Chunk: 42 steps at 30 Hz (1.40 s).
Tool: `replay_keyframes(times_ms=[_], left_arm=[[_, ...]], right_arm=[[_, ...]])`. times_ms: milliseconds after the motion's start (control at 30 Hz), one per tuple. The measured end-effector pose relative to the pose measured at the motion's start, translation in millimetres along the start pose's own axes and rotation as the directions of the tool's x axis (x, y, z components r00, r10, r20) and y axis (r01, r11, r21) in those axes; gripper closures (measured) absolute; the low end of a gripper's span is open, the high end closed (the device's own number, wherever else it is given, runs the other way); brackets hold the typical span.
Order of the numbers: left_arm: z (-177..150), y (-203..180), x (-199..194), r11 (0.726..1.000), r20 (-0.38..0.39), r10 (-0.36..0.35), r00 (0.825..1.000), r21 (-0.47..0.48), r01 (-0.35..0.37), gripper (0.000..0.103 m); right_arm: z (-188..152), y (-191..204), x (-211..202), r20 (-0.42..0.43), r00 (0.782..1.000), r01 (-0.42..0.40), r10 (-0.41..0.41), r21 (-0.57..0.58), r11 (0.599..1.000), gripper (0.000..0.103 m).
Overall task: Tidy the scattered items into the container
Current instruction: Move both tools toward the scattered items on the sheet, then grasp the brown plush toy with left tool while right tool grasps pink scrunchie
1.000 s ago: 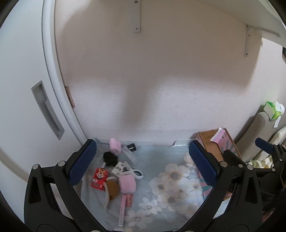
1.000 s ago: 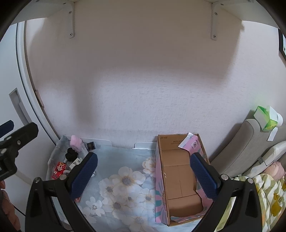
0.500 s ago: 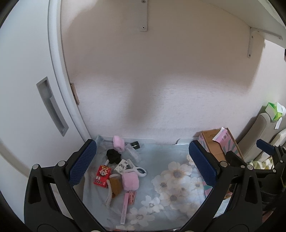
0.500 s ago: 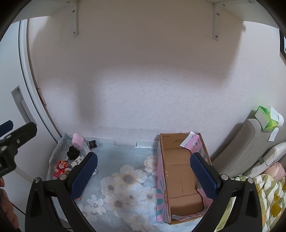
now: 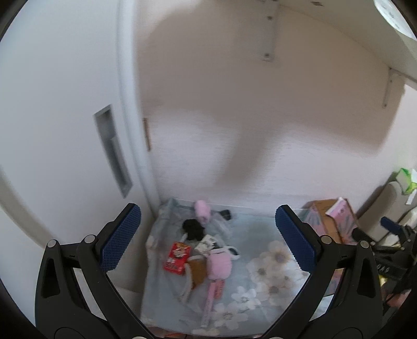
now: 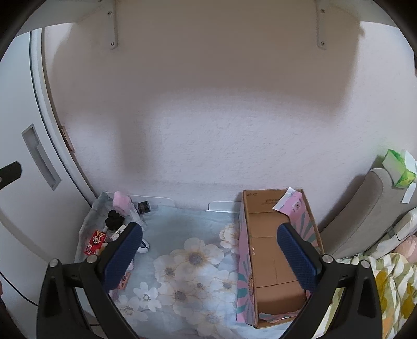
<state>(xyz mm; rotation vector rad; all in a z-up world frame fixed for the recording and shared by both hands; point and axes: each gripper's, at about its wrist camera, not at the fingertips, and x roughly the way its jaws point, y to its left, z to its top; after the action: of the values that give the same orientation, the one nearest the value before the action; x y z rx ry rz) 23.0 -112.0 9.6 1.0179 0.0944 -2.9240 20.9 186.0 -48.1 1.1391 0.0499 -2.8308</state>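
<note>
Both the left claw (image 5: 208, 243) and the right claw (image 6: 209, 256) are held wide apart, with nothing in them. The little toys are piled by the flat red packet (image 5: 177, 257), well apart from the open brown cardboard box (image 6: 276, 256). Something could be dropped on the way.

Floral cloth (image 6: 187, 258) covers the surface by a pale textured wall (image 6: 208, 117). White sliding door w/ recessed handle (image 6: 41, 156) at left. Shelf brackets (image 6: 321, 23) up top. Green tissue pack (image 6: 397, 168) on beige cushion (image 6: 365, 216) at right; yellow-patterned bedding (image 6: 391, 294) below.
</note>
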Motion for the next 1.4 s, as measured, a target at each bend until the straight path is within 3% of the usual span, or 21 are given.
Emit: replay_keyframes(times_ms=[100, 300, 533, 633, 900, 1033, 1200, 1333, 1400], left_arm=[[-10.1, 10.3, 7.5, 0.999, -0.022, 0.032, 0.999, 0.017, -0.031, 0.000], [-46.6, 31.3, 36.1, 1.000, -0.100, 0.018, 0.995, 0.002, -0.018, 0.000], [-111.9, 38.9, 85.3, 0.998, -0.221, 0.013, 0.975, 0.061, 0.001, 0.000], [-137.9, 40.6, 110.7, 0.998, -0.263, -0.011, 0.965, 0.061, 0.028, 0.000], [-184.5, 42.4, 178.4, 0.999, -0.339, -0.011, 0.941, 0.033, 0.023, 0.000], [-195.7, 36.9, 198.2, 0.998, -0.357, -0.012, 0.934, 0.049, 0.031, 0.001], [-201.0, 37.1, 215.6, 0.998, -0.368, -0.014, 0.930, 0.051, 0.035, 0.001], [-204.2, 40.1, 222.4, 0.998, -0.371, -0.034, 0.928, 0.032, 0.049, 0.002], [-206.8, 39.8, 224.9, 0.998, -0.376, -0.040, 0.926, 0.030, 0.055, 0.004]], right_arm=[[-0.4, 5.0, 4.3, -0.003, 1.000, -0.012, 0.012, -0.014, 1.000, 0.000], [-10.7, 30.7, 32.7, -0.075, 0.991, -0.115, 0.111, -0.061, 0.991, 0.000], [-33.5, 66.2, 87.2, -0.217, 0.953, -0.236, 0.212, -0.092, 0.967, 0.000], [-43.3, 85.1, 116.9, -0.282, 0.927, -0.286, 0.249, -0.096, 0.954, 0.000], [-70.1, 126.5, 188.6, -0.407, 0.860, -0.376, 0.308, -0.096, 0.922, 0.000], [-83.2, 138.7, 217.1, -0.459, 0.827, -0.404, 0.325, -0.081, 0.911, 0.000], [-94.4, 144.4, 237.8, -0.509, 0.755, -0.468, 0.413, 0.023, 0.884, 0.000], [-98.7, 151.2, 244.3, -0.520, 0.737, -0.486, 0.433, 0.039, 0.873, 0.001], [-100.7, 156.3, 248.5, -0.525, 0.720, -0.502, 0.453, 0.057, 0.863, 0.007]])
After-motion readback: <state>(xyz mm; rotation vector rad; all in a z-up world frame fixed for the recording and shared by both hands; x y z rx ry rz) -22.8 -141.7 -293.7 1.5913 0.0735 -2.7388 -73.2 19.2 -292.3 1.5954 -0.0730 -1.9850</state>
